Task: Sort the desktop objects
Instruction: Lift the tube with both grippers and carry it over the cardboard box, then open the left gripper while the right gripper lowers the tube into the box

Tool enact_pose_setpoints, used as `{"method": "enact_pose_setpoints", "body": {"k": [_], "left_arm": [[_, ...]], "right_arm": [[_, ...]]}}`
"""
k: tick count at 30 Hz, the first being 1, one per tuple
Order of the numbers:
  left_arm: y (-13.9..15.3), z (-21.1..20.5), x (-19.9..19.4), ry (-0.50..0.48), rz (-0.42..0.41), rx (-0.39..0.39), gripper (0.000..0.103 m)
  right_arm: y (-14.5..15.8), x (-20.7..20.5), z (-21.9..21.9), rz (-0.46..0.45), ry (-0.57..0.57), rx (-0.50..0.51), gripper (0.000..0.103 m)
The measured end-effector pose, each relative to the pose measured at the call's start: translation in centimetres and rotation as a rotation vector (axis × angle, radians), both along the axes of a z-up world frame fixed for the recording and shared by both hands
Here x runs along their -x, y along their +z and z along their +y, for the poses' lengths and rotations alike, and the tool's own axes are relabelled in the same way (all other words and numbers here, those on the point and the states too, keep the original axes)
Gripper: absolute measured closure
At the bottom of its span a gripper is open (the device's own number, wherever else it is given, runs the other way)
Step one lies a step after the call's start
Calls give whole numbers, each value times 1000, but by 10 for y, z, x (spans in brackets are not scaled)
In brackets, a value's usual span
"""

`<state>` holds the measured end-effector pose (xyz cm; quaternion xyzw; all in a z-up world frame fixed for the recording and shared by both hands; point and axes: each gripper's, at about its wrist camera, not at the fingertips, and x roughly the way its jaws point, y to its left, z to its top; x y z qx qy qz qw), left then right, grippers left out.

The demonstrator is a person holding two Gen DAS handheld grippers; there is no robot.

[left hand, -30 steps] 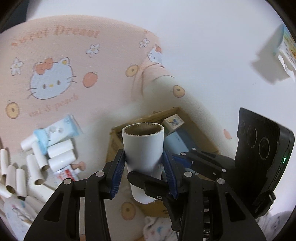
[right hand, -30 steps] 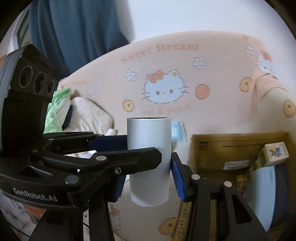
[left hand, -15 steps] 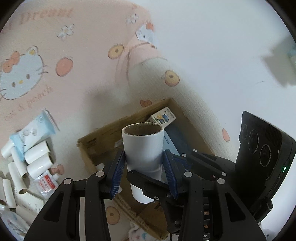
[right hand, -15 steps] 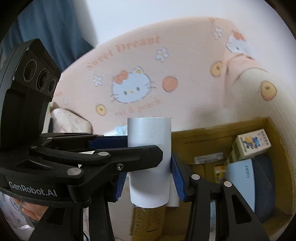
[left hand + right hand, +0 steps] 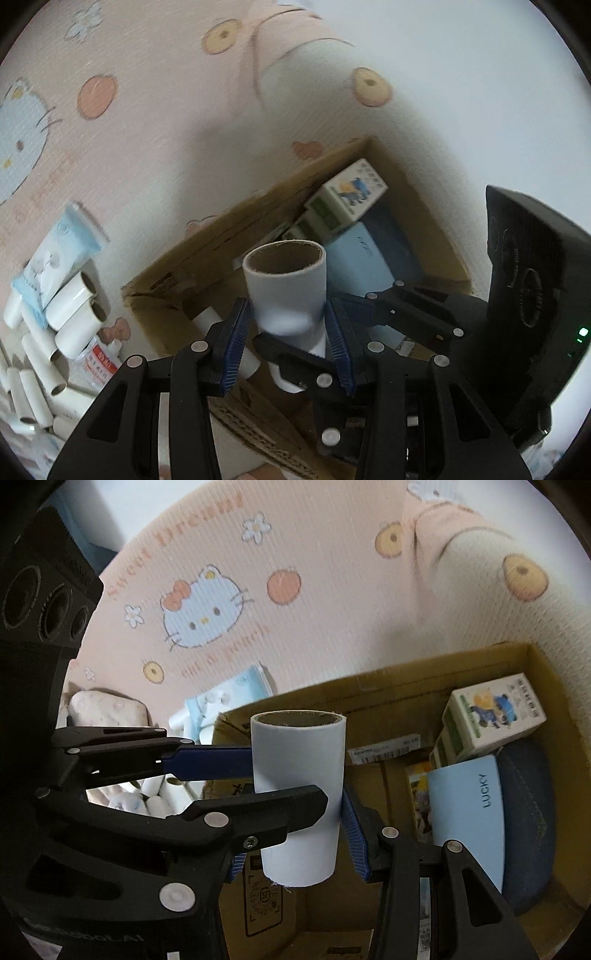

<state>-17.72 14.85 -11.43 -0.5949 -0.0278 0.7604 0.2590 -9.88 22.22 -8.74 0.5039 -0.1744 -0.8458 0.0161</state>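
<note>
Left gripper (image 5: 288, 347): blue-padded fingers (image 5: 232, 349) closed on the lower half of the white tube (image 5: 286, 288); tube upright, open brown end toward the camera; held above the near part of the cardboard box (image 5: 436, 229).
Right gripper (image 5: 295, 834): also clamped on the same white tube (image 5: 299, 797), pads pressing left and right of its lower half; the left gripper's black fingers (image 5: 258, 812) cross from the left and bracket the tube at mid-height; both tools hold one tube.
Tube: smooth white outside, raw brown cardboard inside, rim slightly frayed at the bottom edge.
Box: open-topped, corrugated brown walls, printed labels on the near and inner sides; the floor under the tube is open; one more white tube lies in its near-left corner.
Box contents: a pale blue case (image 5: 469, 819) marked LUCKY on a dark blue pouch (image 5: 528, 812) at the right; a small printed carton (image 5: 495, 712) tilted against the far right corner.
Outside, left: loose white tubes (image 5: 70, 314) lying in a heap; a light blue squeeze tube (image 5: 55, 258) just beyond them.
Underlay: ribbed pink mat (image 5: 332, 554) with cat and peach prints; its far right corner curls upward.
</note>
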Motion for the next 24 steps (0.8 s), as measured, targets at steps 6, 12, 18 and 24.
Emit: {"method": "enact_pose_setpoints", "body": {"k": [6, 12, 18, 24], "left_arm": [[-3, -21, 7, 35, -19, -46, 78], [-10, -28, 14, 44, -8, -85, 98], [-11, -32, 18, 51, 30, -80, 98], [-9, -34, 16, 28, 70, -62, 98]], "right_arm": [[-20, 10, 6, -53, -9, 59, 60], [-38, 23, -6, -118, 38, -11, 60], [-69, 36, -6, -248, 33, -27, 60], [-108, 46, -9, -419, 39, -98, 60]]}}
